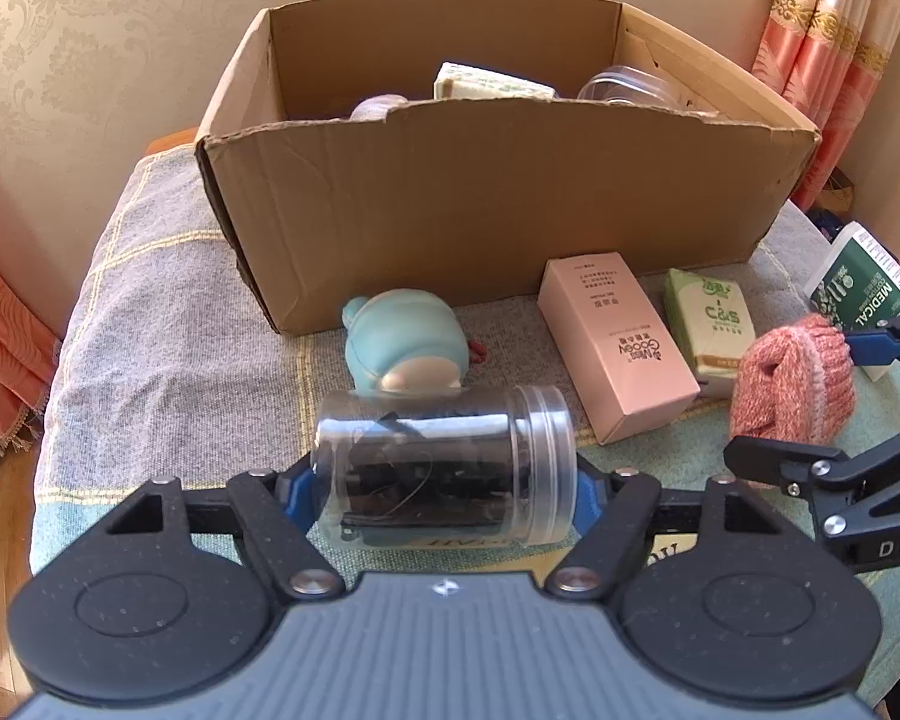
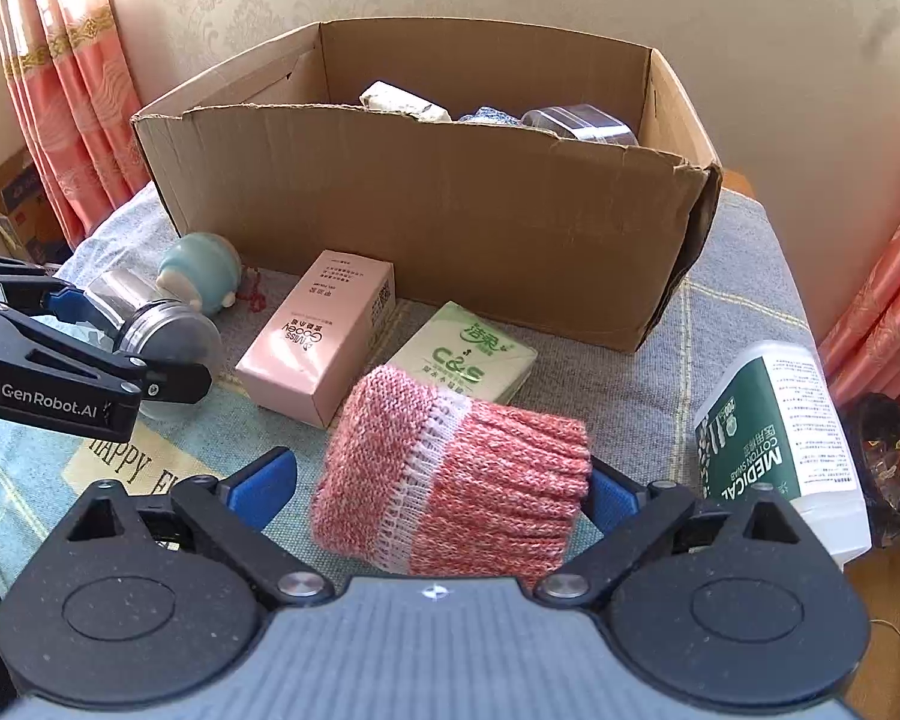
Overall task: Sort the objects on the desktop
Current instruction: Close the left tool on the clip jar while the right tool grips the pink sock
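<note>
My left gripper [image 1: 444, 480] is shut on a clear plastic jar [image 1: 444, 468] with dark contents, held sideways just above the cloth; it also shows in the right wrist view [image 2: 150, 318]. A pink knitted sock roll [image 2: 450, 480] sits between the fingers of my right gripper [image 2: 444, 486]. The right pad touches it; the left finger [image 2: 264, 474] stands apart from it, so the gripper is open. The roll also shows in the left wrist view [image 1: 792, 378]. An open cardboard box [image 1: 510, 204] stands behind, holding several items.
On the checked cloth in front of the box lie a teal toy [image 1: 402, 348], a pink carton [image 1: 618, 342], a green tissue pack [image 1: 711, 324] and a cotton swab tub [image 2: 780, 444] at the right edge. Curtains hang on both sides.
</note>
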`<move>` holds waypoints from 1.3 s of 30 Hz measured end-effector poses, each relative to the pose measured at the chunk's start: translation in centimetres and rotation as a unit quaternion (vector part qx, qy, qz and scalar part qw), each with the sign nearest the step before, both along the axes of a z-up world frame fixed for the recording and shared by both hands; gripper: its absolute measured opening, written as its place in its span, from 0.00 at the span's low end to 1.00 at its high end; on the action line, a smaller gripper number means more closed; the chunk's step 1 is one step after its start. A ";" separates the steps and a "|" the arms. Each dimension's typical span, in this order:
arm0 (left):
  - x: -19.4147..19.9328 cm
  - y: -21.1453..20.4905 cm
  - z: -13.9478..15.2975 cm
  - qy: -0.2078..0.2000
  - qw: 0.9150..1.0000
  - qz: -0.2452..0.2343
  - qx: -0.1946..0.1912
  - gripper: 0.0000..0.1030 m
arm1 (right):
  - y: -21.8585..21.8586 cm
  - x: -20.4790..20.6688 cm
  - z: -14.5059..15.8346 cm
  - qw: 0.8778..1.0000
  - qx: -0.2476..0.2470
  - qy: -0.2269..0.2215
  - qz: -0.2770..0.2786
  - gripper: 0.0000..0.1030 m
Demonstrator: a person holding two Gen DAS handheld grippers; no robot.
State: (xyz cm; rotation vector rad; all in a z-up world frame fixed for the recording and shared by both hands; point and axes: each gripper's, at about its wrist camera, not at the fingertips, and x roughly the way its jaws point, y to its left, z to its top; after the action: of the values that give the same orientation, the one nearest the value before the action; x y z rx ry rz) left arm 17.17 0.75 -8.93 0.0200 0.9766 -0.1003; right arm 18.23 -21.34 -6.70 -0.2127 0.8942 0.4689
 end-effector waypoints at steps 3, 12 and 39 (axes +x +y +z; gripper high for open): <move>-0.1 0.2 0.3 -0.002 1.000 -0.008 0.002 0.73 | 0.4 -0.1 -0.1 1.000 -0.015 0.005 0.001 0.86; -0.9 1.0 2.2 0.002 0.999 -0.045 0.001 0.73 | -0.5 -0.4 2.0 1.000 -0.010 0.017 0.022 0.79; 4.4 0.7 13.0 -0.074 0.991 -0.109 -0.008 0.73 | 2.4 3.1 13.3 0.992 -0.026 -0.059 0.111 0.78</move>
State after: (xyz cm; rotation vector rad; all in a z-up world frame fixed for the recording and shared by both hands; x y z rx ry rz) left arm 21.57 1.46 4.08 0.1178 0.8224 -0.3033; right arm 21.32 -18.95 6.57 -0.3863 0.7713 0.6323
